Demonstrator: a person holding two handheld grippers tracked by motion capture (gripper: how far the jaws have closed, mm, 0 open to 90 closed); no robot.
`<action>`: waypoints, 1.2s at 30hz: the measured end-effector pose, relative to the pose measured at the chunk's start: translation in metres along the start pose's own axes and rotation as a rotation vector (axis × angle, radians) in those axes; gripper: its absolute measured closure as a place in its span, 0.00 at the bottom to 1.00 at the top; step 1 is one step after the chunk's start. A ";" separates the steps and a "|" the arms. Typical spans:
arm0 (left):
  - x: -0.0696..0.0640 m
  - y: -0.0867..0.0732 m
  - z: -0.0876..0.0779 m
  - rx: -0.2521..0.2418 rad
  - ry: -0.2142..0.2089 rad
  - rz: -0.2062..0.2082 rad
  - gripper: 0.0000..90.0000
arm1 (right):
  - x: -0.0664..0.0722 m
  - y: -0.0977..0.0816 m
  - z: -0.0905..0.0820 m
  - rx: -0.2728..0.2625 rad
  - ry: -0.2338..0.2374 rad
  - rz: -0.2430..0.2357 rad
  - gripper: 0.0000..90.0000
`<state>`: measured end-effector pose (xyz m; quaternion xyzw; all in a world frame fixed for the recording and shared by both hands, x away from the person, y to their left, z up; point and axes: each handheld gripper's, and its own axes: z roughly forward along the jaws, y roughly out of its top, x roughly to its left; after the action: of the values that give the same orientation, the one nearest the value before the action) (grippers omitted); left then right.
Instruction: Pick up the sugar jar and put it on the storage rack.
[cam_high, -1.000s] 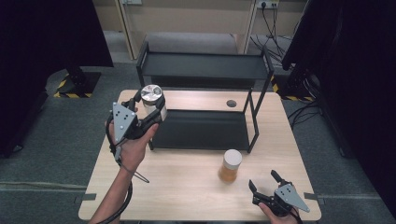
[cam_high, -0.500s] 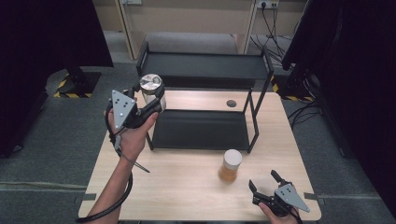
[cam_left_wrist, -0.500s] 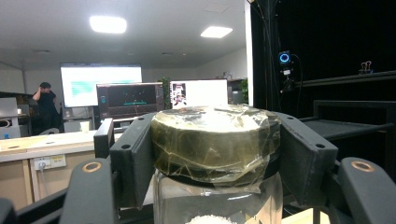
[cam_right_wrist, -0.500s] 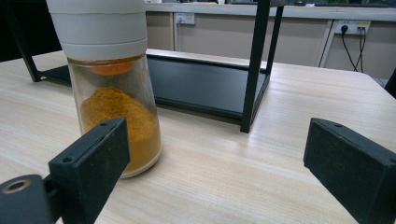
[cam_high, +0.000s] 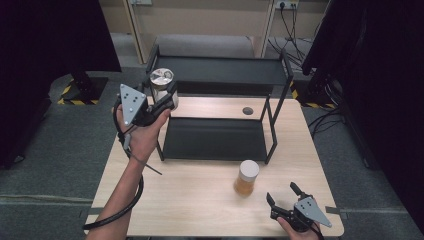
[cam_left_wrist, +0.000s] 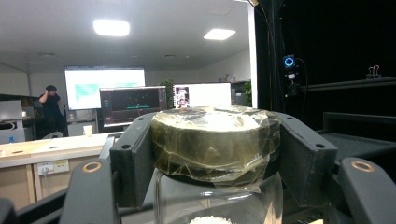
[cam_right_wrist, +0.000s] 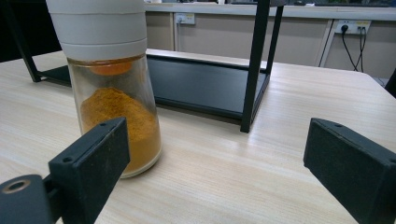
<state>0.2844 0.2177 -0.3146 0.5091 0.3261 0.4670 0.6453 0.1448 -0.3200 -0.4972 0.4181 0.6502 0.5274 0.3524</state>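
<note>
My left gripper (cam_high: 165, 97) is shut on a clear jar with a tape-wrapped lid (cam_high: 161, 81), held in the air by the left end of the black two-level rack (cam_high: 220, 75), near its top shelf. In the left gripper view the jaws clamp the jar's lid (cam_left_wrist: 215, 137) from both sides, with white grains low in the glass. A second jar with a white cap and orange powder (cam_high: 247, 177) stands on the wooden table in front of the rack. My right gripper (cam_high: 284, 195) rests open near the table's front right corner. That orange jar (cam_right_wrist: 114, 88) stands just beyond the left jaw.
The rack's lower shelf (cam_high: 212, 140) lies bare on the table (cam_high: 200, 210), and a rack post (cam_right_wrist: 254, 65) rises right of the orange jar. A round dark cable hole (cam_high: 247, 111) sits behind the lower shelf. Dark curtains flank the table.
My left gripper has lifted the taped jar up and away toward the rack's top shelf. The right gripper and the orange jar have stayed put.
</note>
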 end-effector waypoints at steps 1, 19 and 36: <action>0.000 0.001 0.002 0.000 0.001 0.001 0.38 | 0.000 0.000 0.000 -0.001 0.000 -0.001 0.08; 0.003 0.028 0.030 -0.008 0.017 0.012 0.38 | -0.001 0.000 0.000 -0.001 0.002 0.006 0.08; 0.012 0.044 0.066 0.021 0.051 0.021 0.38 | -0.001 -0.001 0.000 -0.004 0.004 0.009 0.08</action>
<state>0.3358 0.2076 -0.2543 0.5072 0.3420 0.4832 0.6263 0.1452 -0.3210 -0.4979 0.4194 0.6478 0.5312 0.3497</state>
